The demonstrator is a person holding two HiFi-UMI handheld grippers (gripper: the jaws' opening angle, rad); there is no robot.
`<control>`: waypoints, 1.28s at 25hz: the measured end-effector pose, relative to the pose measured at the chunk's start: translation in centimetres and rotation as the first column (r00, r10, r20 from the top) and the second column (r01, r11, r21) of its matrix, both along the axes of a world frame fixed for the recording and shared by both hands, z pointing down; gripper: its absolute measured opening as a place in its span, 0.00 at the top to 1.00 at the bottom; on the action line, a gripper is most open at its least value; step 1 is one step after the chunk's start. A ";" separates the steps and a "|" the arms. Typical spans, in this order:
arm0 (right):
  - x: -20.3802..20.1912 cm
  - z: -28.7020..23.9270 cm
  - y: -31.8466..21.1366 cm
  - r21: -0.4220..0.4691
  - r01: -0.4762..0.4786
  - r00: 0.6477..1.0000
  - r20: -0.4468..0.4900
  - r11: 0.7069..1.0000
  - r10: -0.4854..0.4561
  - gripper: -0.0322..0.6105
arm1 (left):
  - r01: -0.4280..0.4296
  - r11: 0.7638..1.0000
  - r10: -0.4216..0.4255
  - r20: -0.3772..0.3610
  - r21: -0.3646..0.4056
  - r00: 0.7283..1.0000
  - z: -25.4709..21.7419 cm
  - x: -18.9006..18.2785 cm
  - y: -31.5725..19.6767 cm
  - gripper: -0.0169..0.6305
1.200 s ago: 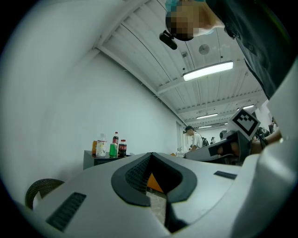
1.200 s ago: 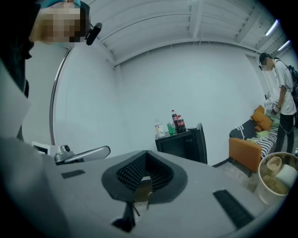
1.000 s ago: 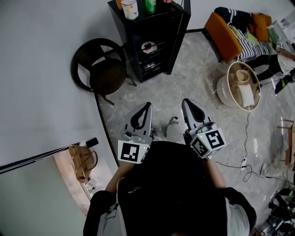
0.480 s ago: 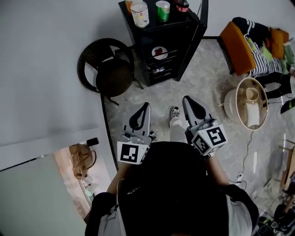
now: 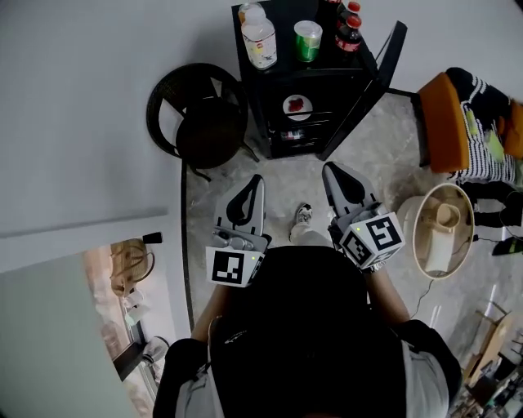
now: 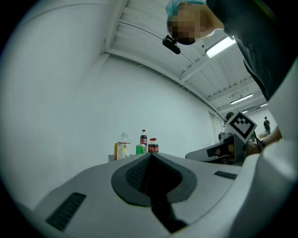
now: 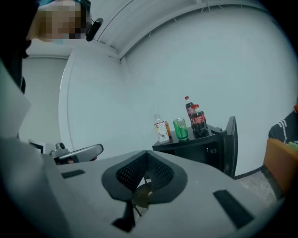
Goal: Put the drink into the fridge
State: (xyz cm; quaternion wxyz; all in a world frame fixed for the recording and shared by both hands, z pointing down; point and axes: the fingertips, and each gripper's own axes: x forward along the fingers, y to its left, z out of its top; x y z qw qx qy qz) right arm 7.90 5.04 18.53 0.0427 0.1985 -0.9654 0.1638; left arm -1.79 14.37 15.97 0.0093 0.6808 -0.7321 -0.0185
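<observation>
A black mini fridge (image 5: 304, 114) stands against the far wall with its door (image 5: 381, 72) swung open to the right. On its top are a white-labelled bottle (image 5: 259, 39), a green can (image 5: 307, 41) and two cola bottles (image 5: 350, 23). My left gripper (image 5: 258, 179) and right gripper (image 5: 329, 168) are side by side, pointing at the fridge and well short of it. Both are shut with nothing in them. The right gripper view shows the white-labelled bottle (image 7: 161, 129), the green can (image 7: 180, 128) and the cola bottles (image 7: 196, 118) beyond my right gripper (image 7: 145, 153). The left gripper view shows the same drinks (image 6: 137, 147) far beyond my left gripper (image 6: 150, 155).
A black wicker chair (image 5: 200, 122) stands left of the fridge. An orange seat with striped cloth (image 5: 458, 122) and a cream round bin (image 5: 441, 229) are at the right. The white wall runs along the left. My shoe (image 5: 302, 215) is on the marble floor between the grippers.
The fridge and chair have drawn nearer and shifted right and down in the head view as I walk toward them. Both grippers stay shut and side by side.
</observation>
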 end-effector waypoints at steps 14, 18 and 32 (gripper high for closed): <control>-0.6 -0.5 -6.8 0.002 0.105 0.994 0.019 0.994 -0.105 0.93 | 0.149 0.988 -0.150 0.048 0.028 0.988 -0.8 -2.1 -6.9 0.96; -1.0 -0.6 -7.6 0.016 0.085 0.996 0.009 0.996 -0.085 0.93 | 0.154 0.987 -0.157 0.058 0.049 0.986 -1.6 -4.0 -8.3 0.96; -5.4 -0.2 -11.1 0.008 -0.060 0.996 -0.070 0.998 0.061 0.93 | 0.019 1.000 -0.019 0.034 0.020 0.999 -0.8 -11.5 -15.7 0.87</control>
